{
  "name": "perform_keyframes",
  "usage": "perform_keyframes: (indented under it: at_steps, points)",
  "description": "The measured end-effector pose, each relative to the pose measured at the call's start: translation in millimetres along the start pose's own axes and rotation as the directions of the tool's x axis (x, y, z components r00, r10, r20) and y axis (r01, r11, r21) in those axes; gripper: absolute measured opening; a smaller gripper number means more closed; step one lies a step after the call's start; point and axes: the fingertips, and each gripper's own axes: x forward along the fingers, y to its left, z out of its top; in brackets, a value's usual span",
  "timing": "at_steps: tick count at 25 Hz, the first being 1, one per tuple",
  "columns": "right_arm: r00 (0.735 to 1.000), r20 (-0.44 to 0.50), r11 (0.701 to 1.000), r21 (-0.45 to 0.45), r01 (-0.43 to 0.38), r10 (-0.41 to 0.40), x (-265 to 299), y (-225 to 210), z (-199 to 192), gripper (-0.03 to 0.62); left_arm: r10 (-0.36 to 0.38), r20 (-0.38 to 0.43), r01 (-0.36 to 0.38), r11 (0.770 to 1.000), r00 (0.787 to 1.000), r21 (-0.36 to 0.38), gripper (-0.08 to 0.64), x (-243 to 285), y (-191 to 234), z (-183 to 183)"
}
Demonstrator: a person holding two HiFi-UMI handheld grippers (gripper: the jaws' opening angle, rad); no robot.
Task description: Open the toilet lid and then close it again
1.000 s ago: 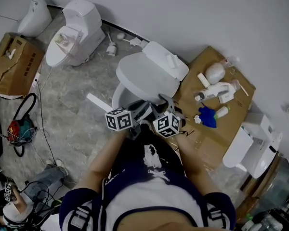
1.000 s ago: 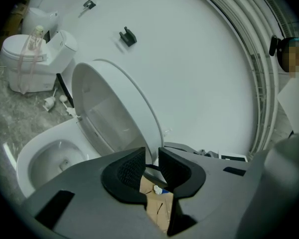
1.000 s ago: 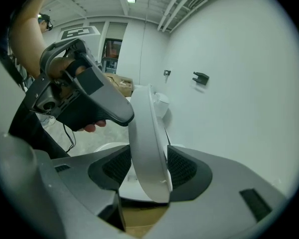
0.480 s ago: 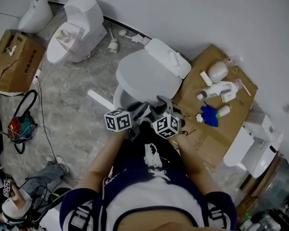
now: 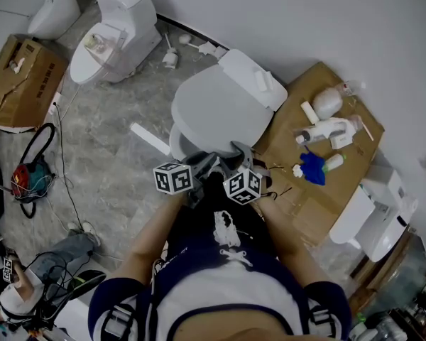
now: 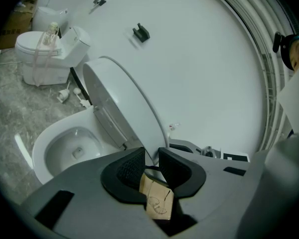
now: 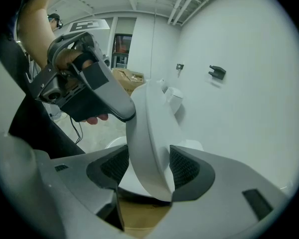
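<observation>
The white toilet lid stands half raised over the bowl, hinged in front of the tank. Both grippers meet at its front edge. My left gripper is shut on the thin rim of the lid; its jaws pinch that edge. My right gripper straddles the thick curved rim of the lid. Its jaws have just been opening and sit wide around the rim, which fills most of the gap without being squeezed. The left gripper and the hand on it appear in the right gripper view.
A second toilet and a cardboard box stand at the far left. Flattened cardboard with plumbing parts and a blue item lies right of the toilet, another toilet beyond it. Cables and a red bag lie on the floor.
The lid has tipped lower over the bowl, and both grippers have gone down with its front edge. The head view has shifted slightly.
</observation>
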Motion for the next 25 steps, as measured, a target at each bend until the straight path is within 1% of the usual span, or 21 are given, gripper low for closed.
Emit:
perform_keyframes:
  at_steps: [7, 13, 17, 25]
  points:
    - [0.998, -0.053, 0.999, -0.041, -0.026, 0.023, 9.7, 22.4, -6.7, 0.233, 0.049, -0.03, -0.049, 0.998, 0.998, -0.031, 0.084, -8.8, 17.4, -18.2]
    - [0.993, -0.074, 0.994, -0.039, -0.099, 0.096, 14.2, 41.8, -15.8, 0.232, 0.101, -0.079, -0.105, 0.993, 0.992, -0.05, 0.089, -15.1, 34.5, -37.9]
    - [0.99, -0.094, 0.992, -0.056, -0.11, 0.104, 17.8, 46.4, -17.0, 0.232, 0.114, -0.101, -0.119, 0.992, 0.988, -0.045, 0.092, -16.8, 40.6, -42.1]
    - [0.982, -0.127, 0.986, -0.078, -0.15, 0.14, 26.2, 64.4, -23.0, 0.233, 0.138, -0.152, -0.149, 0.987, 0.979, -0.064, 0.098, -23.0, 56.3, -56.9]
